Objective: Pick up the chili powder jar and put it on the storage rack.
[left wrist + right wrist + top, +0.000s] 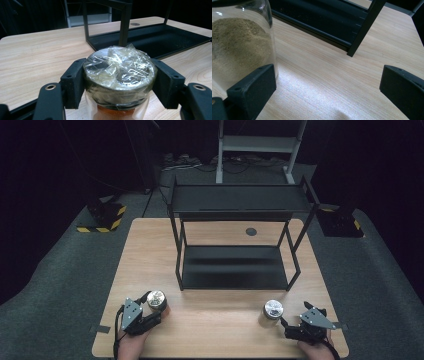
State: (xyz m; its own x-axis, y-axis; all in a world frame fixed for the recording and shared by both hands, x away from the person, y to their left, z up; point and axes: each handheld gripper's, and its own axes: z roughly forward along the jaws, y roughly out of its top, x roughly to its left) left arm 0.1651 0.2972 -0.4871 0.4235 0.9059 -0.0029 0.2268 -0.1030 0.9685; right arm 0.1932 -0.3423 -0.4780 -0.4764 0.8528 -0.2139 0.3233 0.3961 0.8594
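A glass jar of orange powder (156,301) (119,75), its lid wrapped in clear film, stands near the table's front left. My left gripper (156,311) (120,83) is shut on it, with one black pad pressed on each side just under the lid. Front right stands a second jar (273,312) (239,45) with a silver lid and tan-green powder inside. My right gripper (286,325) (327,87) is open beside it. Its left pad (253,86) sits close against the glass and its right pad is far off, so the jar stands outside the gap.
A black two-tier metal rack (235,200) (150,40) (364,27) stands mid-table behind both jars, its lower shelf bare. The wooden table (215,327) has a round grey cap (251,231) near its far edge. Striped stand bases (102,217) sit on the floor.
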